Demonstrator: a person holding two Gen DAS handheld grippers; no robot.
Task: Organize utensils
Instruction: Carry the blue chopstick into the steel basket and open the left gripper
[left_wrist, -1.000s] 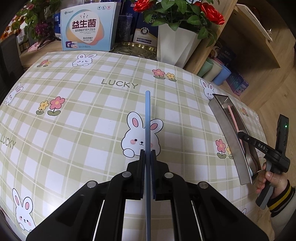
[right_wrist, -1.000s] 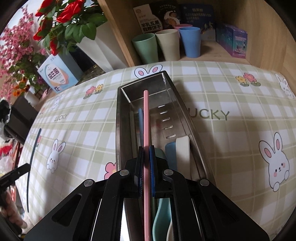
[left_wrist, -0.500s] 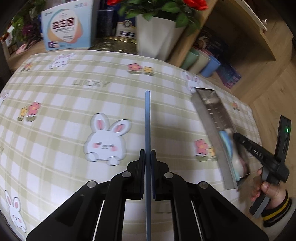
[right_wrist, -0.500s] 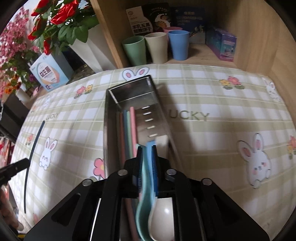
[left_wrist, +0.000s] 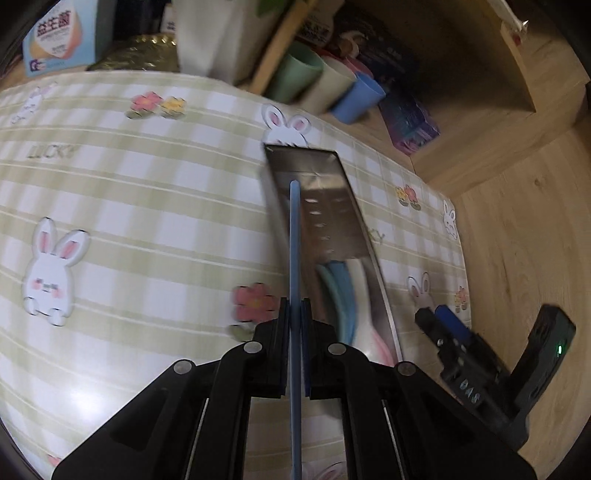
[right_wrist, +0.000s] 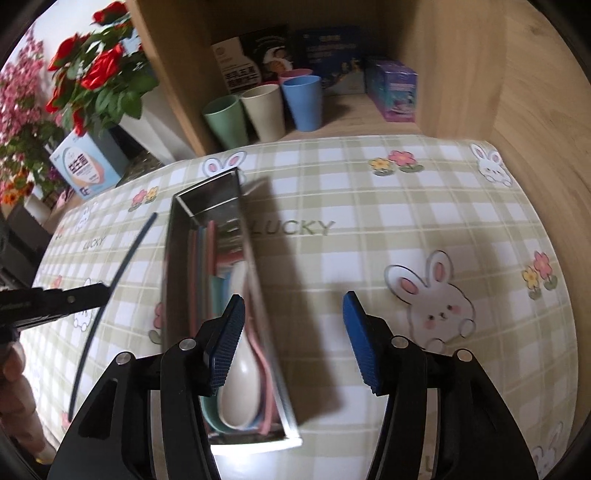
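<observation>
My left gripper (left_wrist: 294, 306) is shut on a long blue chopstick (left_wrist: 294, 240), whose tip hangs over the left side of the steel tray (left_wrist: 303, 162). From the right wrist view the same chopstick (right_wrist: 122, 266) and left gripper (right_wrist: 104, 290) sit just left of the tray (right_wrist: 207, 199). My right gripper (right_wrist: 293, 299) hovers above the tray's near right wall; its jaws are opening and hold nothing. In the tray lie pink and blue chopsticks (right_wrist: 210, 243) and several spoons, a beige one (right_wrist: 236, 387) on top.
A checked bunny tablecloth (right_wrist: 369, 229) covers the table. Behind it a wooden shelf holds green, beige and blue cups (right_wrist: 262, 110) and boxes. A white flower pot (left_wrist: 207, 37) and a blue box (right_wrist: 88, 170) stand at the back left. A hand (right_wrist: 14, 369) shows at the left.
The right gripper let go of the pink chopstick, which now lies in the tray, then opened and drew back. The left gripper carried the blue chopstick rightward to over the tray.
</observation>
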